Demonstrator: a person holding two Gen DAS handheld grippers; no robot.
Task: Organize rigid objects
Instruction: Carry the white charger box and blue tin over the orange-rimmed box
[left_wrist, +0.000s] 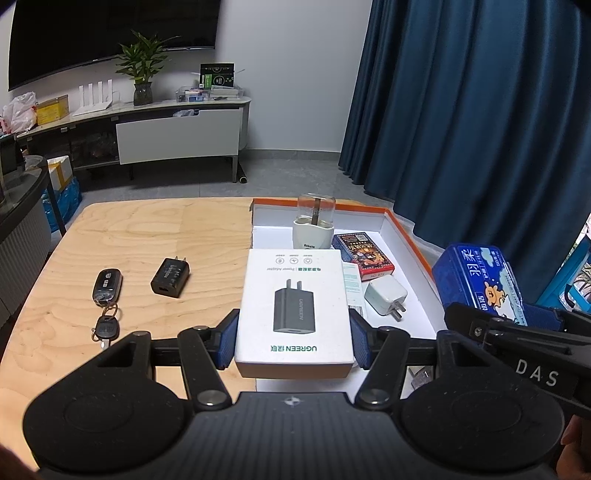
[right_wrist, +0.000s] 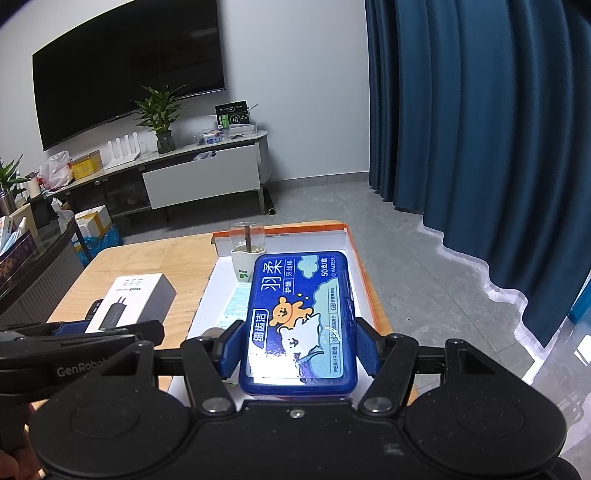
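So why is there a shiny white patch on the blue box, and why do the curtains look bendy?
In the right wrist view, room light glares off the near end of the blue floss pick box, washing out its print; in both views the fisheye lens bows the blue curtains; in the left wrist view the white UGREEN adapter box shows no glare.
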